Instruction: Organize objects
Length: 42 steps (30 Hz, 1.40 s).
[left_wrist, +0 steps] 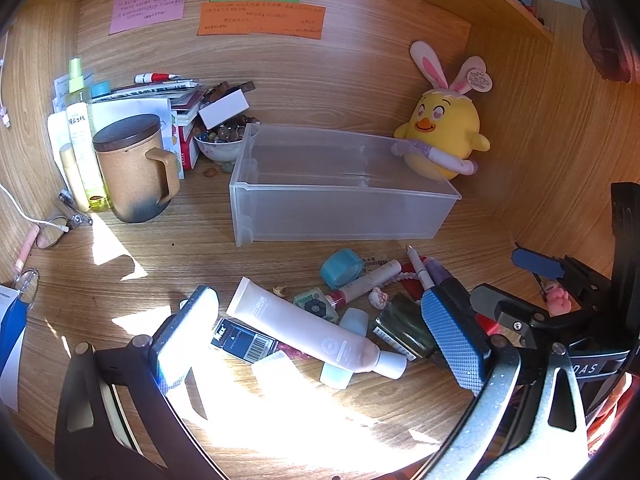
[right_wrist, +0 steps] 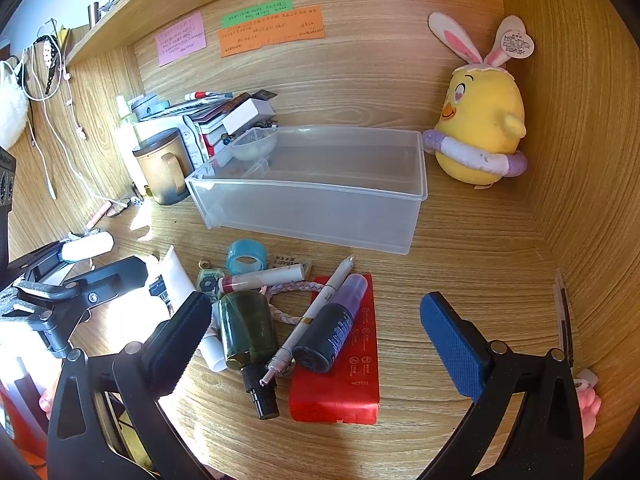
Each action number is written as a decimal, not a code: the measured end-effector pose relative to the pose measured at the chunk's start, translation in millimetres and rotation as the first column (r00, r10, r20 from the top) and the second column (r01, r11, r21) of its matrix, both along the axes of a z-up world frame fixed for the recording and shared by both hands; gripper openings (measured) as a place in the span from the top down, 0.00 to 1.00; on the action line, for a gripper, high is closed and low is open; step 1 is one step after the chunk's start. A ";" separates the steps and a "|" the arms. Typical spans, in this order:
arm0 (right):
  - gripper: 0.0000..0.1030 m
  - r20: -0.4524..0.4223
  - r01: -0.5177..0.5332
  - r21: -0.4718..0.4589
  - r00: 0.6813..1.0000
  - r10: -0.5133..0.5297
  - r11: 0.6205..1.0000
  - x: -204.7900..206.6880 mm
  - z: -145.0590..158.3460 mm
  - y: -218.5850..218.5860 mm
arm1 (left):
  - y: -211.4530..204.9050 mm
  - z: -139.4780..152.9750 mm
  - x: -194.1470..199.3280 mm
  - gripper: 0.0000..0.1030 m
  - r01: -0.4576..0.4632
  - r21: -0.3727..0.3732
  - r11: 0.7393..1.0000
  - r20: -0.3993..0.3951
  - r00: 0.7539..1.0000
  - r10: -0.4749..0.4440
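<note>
An empty clear plastic bin stands at the back of the wooden desk. In front of it lies a clutter: a white tube, a teal tape roll, a dark green bottle, a purple spray bottle on a red case, and a white pen. My left gripper is open just above the white tube. My right gripper is open and empty above the bottles and pen.
A yellow chick plush sits at the back right. A brown lidded mug, bottles, stacked books and a bowl of beads crowd the back left. Sticky notes hang on the back wall.
</note>
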State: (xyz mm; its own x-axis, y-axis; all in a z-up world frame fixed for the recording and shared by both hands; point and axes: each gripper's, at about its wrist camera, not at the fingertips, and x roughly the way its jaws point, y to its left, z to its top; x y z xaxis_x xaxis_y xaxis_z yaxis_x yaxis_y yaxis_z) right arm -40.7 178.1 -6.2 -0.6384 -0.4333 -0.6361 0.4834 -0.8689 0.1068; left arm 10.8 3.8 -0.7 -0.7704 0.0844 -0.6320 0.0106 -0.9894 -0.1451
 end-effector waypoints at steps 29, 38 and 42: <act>0.20 -0.019 0.035 0.011 0.999 -0.035 0.999 -3.5 -4.6 2.7 | -73.9 -26.9 11.5 0.25 -0.188 0.020 0.982 0.072 0.980 0.186; 0.37 0.047 0.029 0.005 0.998 -0.029 1.000 -8.9 -21.5 -0.1 | -97.8 -52.1 17.6 0.34 -0.265 0.039 0.963 0.155 0.954 0.256; 0.47 0.072 0.029 -0.001 0.997 -0.029 1.000 -12.6 -27.1 -1.3 | -86.6 -60.7 12.9 0.37 -0.239 0.045 0.970 0.182 0.957 0.227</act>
